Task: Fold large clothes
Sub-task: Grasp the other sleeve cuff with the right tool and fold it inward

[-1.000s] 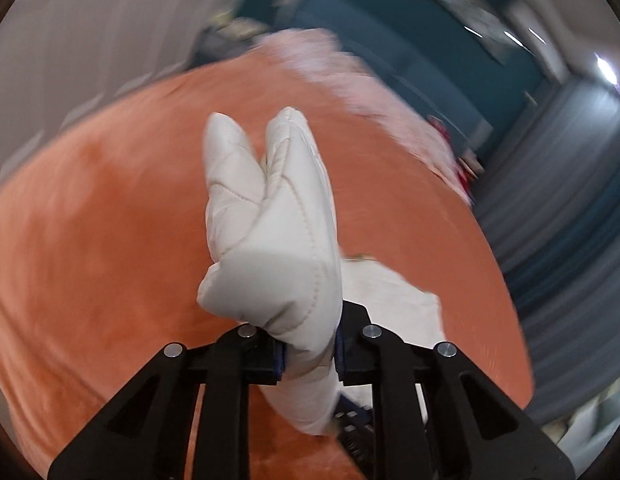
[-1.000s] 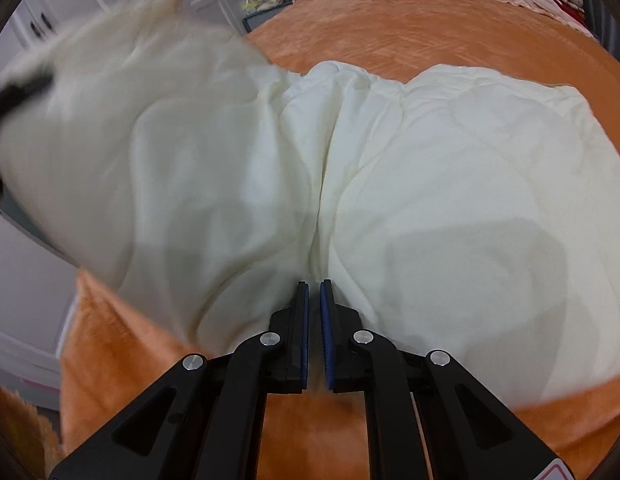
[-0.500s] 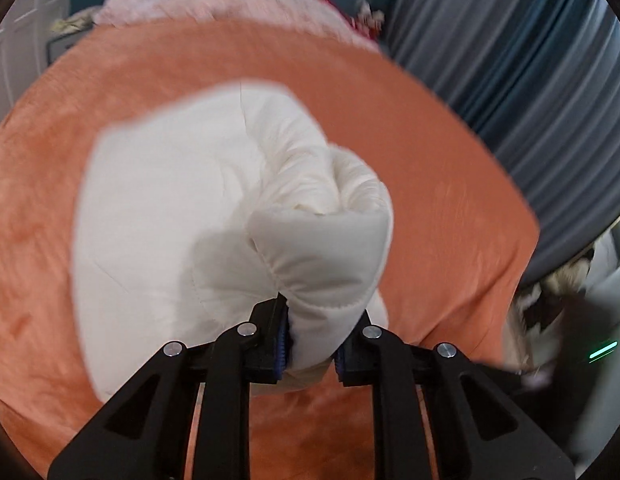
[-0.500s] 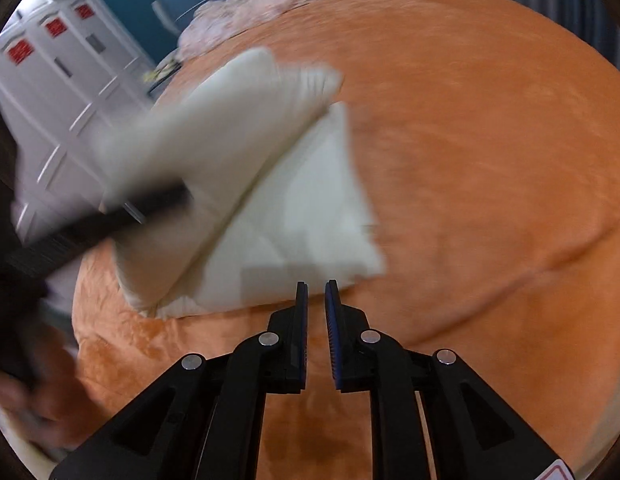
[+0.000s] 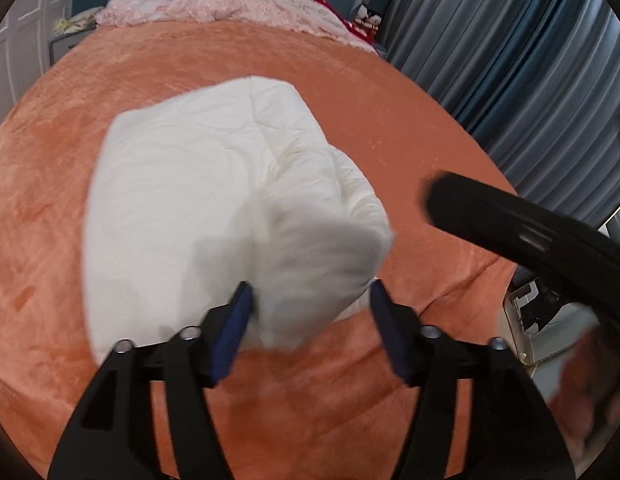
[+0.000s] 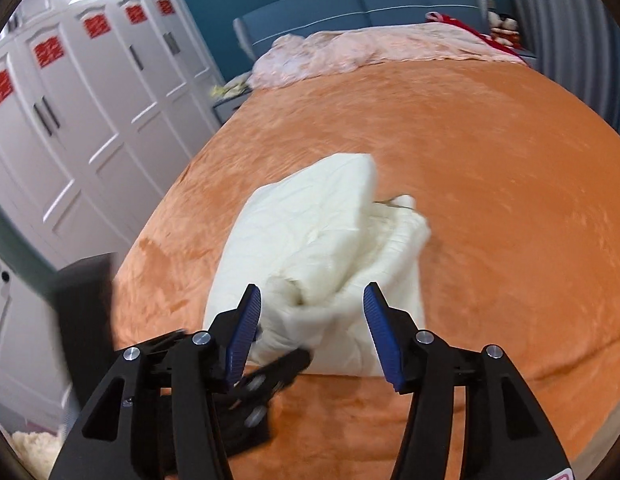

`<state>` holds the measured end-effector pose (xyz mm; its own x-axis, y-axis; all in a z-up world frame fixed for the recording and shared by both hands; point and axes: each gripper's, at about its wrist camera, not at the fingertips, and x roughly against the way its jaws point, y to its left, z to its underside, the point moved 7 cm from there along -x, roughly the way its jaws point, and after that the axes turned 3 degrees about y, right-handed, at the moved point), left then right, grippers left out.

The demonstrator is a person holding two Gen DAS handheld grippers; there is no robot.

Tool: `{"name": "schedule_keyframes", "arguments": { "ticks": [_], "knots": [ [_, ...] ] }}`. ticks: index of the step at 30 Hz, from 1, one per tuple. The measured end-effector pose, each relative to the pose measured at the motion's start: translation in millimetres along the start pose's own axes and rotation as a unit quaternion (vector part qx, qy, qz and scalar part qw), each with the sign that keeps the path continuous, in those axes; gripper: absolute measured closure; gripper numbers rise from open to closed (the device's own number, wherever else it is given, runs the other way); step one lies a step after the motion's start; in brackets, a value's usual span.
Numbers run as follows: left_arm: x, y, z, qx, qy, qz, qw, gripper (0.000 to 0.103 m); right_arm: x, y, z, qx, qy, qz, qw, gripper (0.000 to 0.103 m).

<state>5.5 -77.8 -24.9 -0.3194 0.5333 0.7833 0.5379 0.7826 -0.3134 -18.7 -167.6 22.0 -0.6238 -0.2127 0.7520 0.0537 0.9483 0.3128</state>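
A white quilted garment (image 5: 198,184) lies folded on the orange bedspread (image 5: 70,208). My left gripper (image 5: 310,288) hangs just over its near end, and the jaws are opening. A thick fold of the cloth sits loosely between them, blurred, and the pads do not press on it. In the right wrist view the garment (image 6: 317,232) lies below and beyond my right gripper (image 6: 310,290). Its jaws are opening too, and nothing is gripped between them. The left gripper's fingers (image 6: 282,366) show at the cloth's near edge. The right tool's black frame (image 5: 509,232) crosses the left wrist view.
Crumpled pink bedding (image 5: 230,4) lies at the head of the bed against a blue headboard (image 6: 369,4). Grey curtains (image 5: 509,60) hang along one side, and white wardrobe doors (image 6: 70,100) stand along the other. The bed's edge and some floor clutter (image 5: 541,320) are near the left gripper.
The left gripper carried the cloth fold across the garment, lowered it and spread its jaws off it. The right gripper, shut before, rose and opened. The garment now lies doubled over.
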Motion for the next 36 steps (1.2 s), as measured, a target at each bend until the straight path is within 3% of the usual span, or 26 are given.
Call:
{"name": "schedule_keyframes", "arguments": {
  "ticks": [1, 5, 10, 11, 12, 13, 19, 25, 30, 36],
  "knots": [
    [7, 5, 3, 0.004, -0.006, -0.004, 1.0000, 0.030, -4, 3, 0, 0.007, 0.006, -0.004, 1.000, 0.049],
    [29, 44, 15, 0.061, -0.014, -0.023, 0.9978, 0.030, -15, 6, 1, 0.019, 0.027, -0.015, 0.999, 0.048],
    [37, 103, 11, 0.148, -0.014, -0.058, 0.9872, 0.030, -36, 0, -1, 0.000, 0.038, 0.000, 0.999, 0.049],
    [39, 108, 9, 0.156, -0.017, -0.059, 0.9858, 0.030, -40, -3, 1, 0.000, 0.041, 0.011, 0.999, 0.060],
    [41, 114, 7, 0.163, -0.020, -0.061, 0.9846, 0.030, -42, -4, 1, 0.003, 0.043, 0.019, 0.999, 0.081],
    [43, 118, 3, 0.166, -0.023, -0.064, 0.9838, 0.030, -43, -7, 3, 0.003, 0.047, 0.029, 0.998, 0.088],
    [41, 108, -16, 0.143, -0.022, -0.076, 0.9865, 0.031, -38, -45, 24, -0.059, 0.051, 0.019, 0.997, 0.094],
    [5, 78, -17, 0.103, 0.010, -0.073, 0.9920, 0.032, -49, -89, 65, -0.117, 0.078, 0.042, 0.989, 0.095],
    [-23, 70, -9, 0.084, 0.040, -0.097, 0.9909, 0.032, -66, -105, 82, -0.132, 0.095, 0.050, 0.985, 0.095],
    [-40, 76, -4, 0.076, 0.055, -0.127, 0.9875, 0.030, -91, -102, 88, -0.097, 0.109, 0.088, 0.985, 0.094]
  ]
}}
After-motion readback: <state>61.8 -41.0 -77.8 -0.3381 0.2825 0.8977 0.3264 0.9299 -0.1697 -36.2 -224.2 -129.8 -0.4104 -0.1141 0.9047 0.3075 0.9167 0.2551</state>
